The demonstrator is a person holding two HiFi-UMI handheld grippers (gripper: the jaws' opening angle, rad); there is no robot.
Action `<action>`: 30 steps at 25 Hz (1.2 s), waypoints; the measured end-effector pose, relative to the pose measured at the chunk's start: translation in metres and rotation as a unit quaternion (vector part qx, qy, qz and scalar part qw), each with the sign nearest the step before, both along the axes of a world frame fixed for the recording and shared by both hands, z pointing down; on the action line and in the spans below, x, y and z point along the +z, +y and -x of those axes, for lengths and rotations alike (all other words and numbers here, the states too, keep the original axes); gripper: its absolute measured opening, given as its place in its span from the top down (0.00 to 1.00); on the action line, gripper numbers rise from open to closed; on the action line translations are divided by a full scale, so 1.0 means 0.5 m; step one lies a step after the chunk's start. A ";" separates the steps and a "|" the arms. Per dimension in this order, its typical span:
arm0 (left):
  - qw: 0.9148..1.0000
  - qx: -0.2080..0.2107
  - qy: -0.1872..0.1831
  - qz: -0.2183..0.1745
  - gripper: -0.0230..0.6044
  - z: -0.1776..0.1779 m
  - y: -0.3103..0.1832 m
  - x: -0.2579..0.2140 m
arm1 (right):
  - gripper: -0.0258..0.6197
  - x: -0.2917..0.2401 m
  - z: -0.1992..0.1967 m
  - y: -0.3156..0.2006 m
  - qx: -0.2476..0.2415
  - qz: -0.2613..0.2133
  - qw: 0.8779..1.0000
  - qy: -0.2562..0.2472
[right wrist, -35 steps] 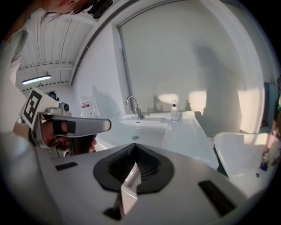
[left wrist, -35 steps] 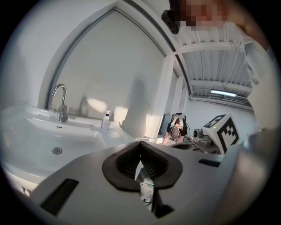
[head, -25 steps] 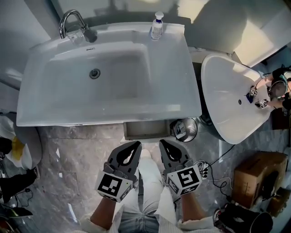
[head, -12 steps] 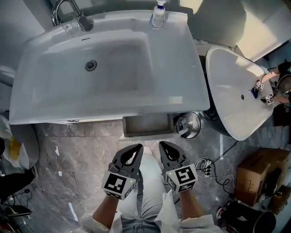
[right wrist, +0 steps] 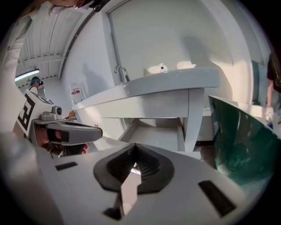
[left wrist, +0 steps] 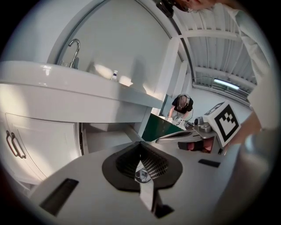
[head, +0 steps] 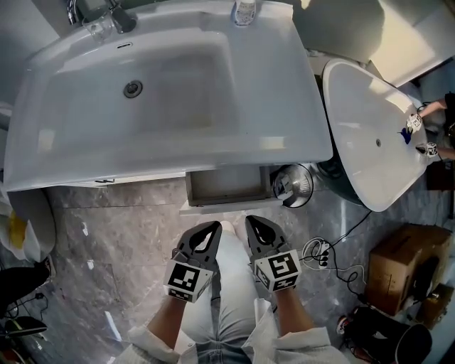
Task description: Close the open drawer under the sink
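Two grippers sit nearest my camera, side by side above the person's lap. On the left gripper (head: 207, 232) I read the fingers (left wrist: 141, 165) pressed fully together with nothing held. The right gripper (head: 256, 227) is the same, its fingers (right wrist: 134, 166) meeting along one seam and gripping nothing. Both point forward at the drawer (head: 229, 186) and stop short of its front edge, not touching it.

The drawer stands pulled out from under the sink (head: 170, 167), right of the basin's centre, its grey inside showing over the marble floor (head: 121, 242). Just beside the drawer's right corner I see a round metal object (head: 293, 183), and nearer me a coiled cable (head: 316, 250).

Farther off, a faucet (head: 114, 14) and a soap bottle (head: 244, 8) stand at the sink's back edge. A white tub (head: 370, 142) lies to the right, with a cardboard box (head: 405, 266) on the floor below it.
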State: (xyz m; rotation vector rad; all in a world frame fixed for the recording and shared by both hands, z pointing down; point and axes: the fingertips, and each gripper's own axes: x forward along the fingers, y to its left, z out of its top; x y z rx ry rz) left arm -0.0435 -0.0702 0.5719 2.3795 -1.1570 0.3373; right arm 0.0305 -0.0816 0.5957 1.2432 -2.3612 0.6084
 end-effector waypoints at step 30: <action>0.997 -0.005 -0.045 0.056 0.94 0.012 -0.027 0.173 | 0.95 0.137 -0.019 -0.031 0.040 0.052 0.998 0.011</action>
